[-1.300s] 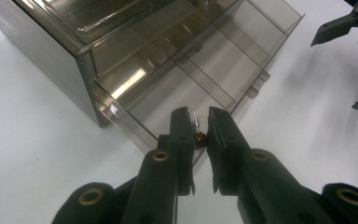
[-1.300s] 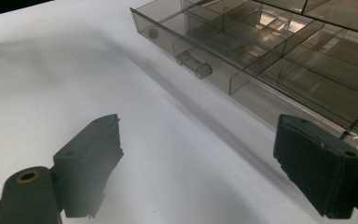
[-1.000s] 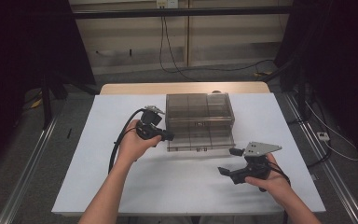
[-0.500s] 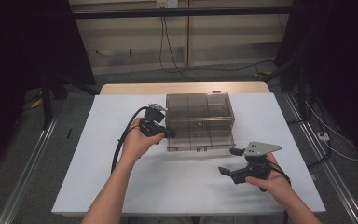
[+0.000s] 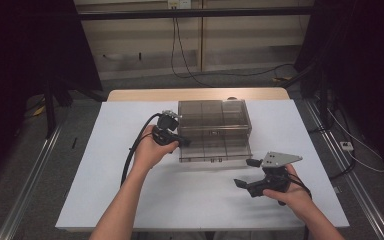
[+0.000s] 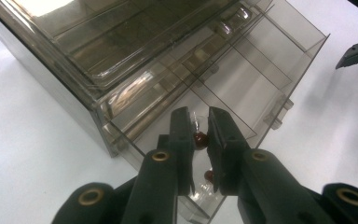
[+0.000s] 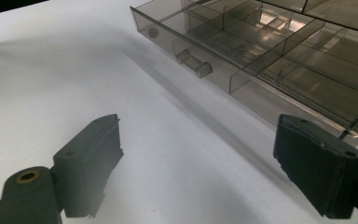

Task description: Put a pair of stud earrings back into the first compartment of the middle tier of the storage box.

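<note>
Change since earlier frames: left gripper [image 5: 178,142] moved slightly toward the near left corner of the drawer box [image 5: 214,121], now at the open drawer [image 5: 215,150]; right gripper [image 5: 250,175] about in the same place.
Left gripper state: jaws nearly closed, pinching a small dark red bead [image 6: 199,138] with a thin clear stem, seen in the left gripper view [image 6: 199,130].
Bead position: between the two jaw tips, above the left end compartment of the pulled-out drawer [image 6: 242,93].
Second bead: another small red piece [image 6: 208,175] lower down, between the jaws, seems to lie inside the drawer; cannot tell exactly which compartment.
Drawer box: transparent smoky plastic, standing at the far middle of the white table [image 5: 105,165]; bottom drawer pulled out toward the person, divided into several compartments.
Right gripper state: jaws wide apart, holding nothing, seen in the right gripper view [image 7: 200,163].
Right gripper position: over bare table in front of the right end of the drawer [image 7: 261,56], near it but not touching; grey plate on top.
Hands: left hand [image 5: 150,150] around the left gripper, right hand [image 5: 292,192] around the right one.
</note>
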Demonstrator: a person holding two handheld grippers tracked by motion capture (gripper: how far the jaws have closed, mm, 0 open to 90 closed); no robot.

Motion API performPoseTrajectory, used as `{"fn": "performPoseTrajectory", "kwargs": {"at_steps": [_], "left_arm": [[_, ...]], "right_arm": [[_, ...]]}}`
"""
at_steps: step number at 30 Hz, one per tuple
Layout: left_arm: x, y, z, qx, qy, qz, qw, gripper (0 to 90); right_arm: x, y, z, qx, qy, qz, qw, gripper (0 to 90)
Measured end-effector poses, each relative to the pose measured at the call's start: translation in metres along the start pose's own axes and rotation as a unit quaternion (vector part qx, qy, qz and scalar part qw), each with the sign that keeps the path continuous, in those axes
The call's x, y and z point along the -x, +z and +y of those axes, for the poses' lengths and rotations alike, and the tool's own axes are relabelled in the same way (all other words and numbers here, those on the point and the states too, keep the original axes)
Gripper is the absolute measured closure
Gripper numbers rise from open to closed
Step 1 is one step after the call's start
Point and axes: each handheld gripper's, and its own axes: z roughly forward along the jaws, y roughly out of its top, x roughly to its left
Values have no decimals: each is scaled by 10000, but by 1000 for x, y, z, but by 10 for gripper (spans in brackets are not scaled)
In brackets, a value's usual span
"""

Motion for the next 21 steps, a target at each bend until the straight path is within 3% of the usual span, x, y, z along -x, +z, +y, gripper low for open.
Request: {"fn": "performPoseTrajectory", "kwargs": {"at_steps": [16, 21], "left_arm": [[1, 14, 0, -20, 52, -1, 10000, 806], [1, 16, -1, -52, 135, 101, 9998, 773]], "right_arm": [[-1, 0, 0, -7, 0, 7, 10000, 147], [-1, 0, 0, -12, -5, 18, 10000, 147]]}}
